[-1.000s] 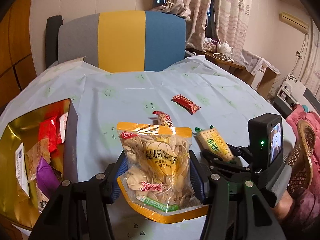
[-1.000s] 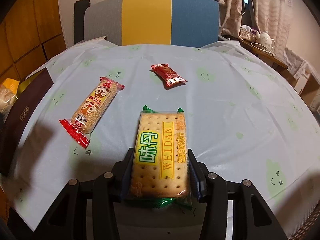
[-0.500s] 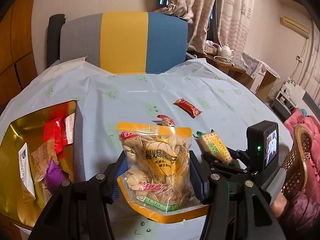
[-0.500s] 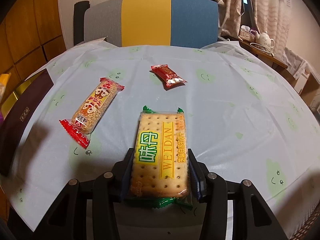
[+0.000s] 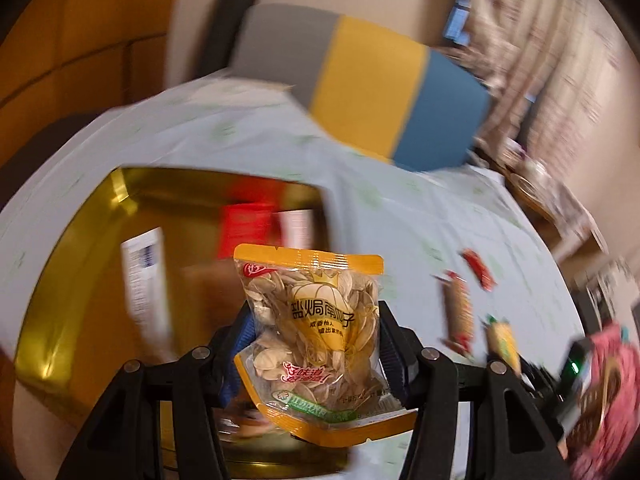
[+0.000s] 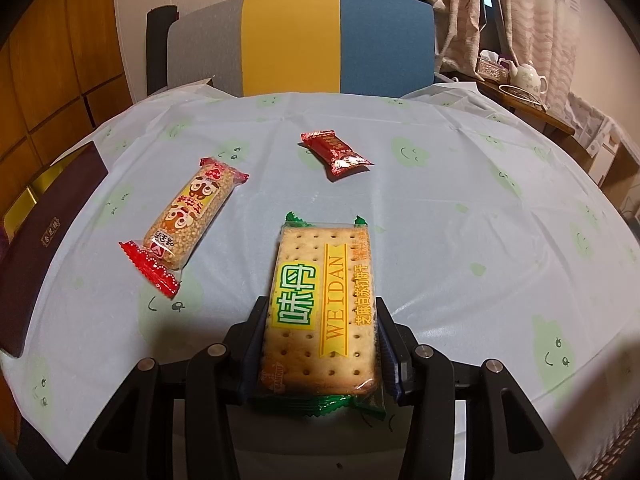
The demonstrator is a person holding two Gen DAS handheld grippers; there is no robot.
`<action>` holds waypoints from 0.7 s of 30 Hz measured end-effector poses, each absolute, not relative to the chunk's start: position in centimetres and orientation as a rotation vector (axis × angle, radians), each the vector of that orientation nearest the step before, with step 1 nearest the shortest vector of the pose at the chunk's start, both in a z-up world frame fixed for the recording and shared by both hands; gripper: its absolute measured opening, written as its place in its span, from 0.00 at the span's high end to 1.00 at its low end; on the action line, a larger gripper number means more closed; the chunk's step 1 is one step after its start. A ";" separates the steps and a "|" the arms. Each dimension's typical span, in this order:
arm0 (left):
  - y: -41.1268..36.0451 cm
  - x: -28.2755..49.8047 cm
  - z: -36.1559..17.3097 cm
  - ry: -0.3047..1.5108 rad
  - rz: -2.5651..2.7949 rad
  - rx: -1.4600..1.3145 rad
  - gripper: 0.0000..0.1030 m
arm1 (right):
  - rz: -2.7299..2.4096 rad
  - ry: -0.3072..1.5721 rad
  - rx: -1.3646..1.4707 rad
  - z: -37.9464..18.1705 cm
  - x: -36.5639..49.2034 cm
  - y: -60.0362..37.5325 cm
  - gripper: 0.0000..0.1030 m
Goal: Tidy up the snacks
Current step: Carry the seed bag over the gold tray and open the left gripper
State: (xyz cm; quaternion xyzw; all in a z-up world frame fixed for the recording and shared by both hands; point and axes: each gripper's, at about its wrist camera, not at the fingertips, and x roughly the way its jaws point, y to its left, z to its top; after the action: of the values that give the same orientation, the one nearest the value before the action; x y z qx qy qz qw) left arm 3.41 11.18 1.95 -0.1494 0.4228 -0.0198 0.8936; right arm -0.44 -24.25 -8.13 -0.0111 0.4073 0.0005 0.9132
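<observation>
My left gripper (image 5: 316, 344) is shut on an orange-edged bag of pumpkin seeds (image 5: 314, 332) and holds it above the gold-lined snack box (image 5: 80, 264), which holds several packets. The left wrist view is blurred. My right gripper (image 6: 318, 344) is shut on a green-edged cracker pack (image 6: 322, 308) just above the table's near edge. A rice-cracker bar with red ends (image 6: 182, 220) lies on the table left of it, and a small dark red candy packet (image 6: 336, 154) lies farther back. Both also show in the left wrist view, the bar (image 5: 456, 312) and the candy (image 5: 478, 268).
The round table carries a pale blue cloth (image 6: 460, 208). The box's dark brown wall (image 6: 44, 240) stands at the table's left edge. A grey, yellow and blue chair (image 6: 320, 40) is behind the table. A side table with a teapot (image 6: 528, 76) is at the right.
My left gripper has swung left with the seed bag, from over the table's middle to above the gold box. The right gripper and cracker pack have not moved.
</observation>
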 end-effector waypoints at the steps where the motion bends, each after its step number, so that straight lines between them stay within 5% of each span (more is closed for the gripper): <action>1: 12.5 4.0 1.5 0.899 -0.011 -0.348 0.44 | 0.002 0.838 -0.021 -8.1 -0.4 -24.3 0.51; 21: 20.3 13.3 -4.5 1.076 0.198 -0.412 0.41 | -0.003 0.842 -0.030 -8.2 -0.2 -24.1 0.51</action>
State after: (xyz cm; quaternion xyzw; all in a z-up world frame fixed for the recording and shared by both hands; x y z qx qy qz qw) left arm 13.33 20.34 -4.55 -0.1946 0.5080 0.0936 0.8338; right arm -0.22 -24.06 -8.22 -0.0145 0.4086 -0.0016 0.9126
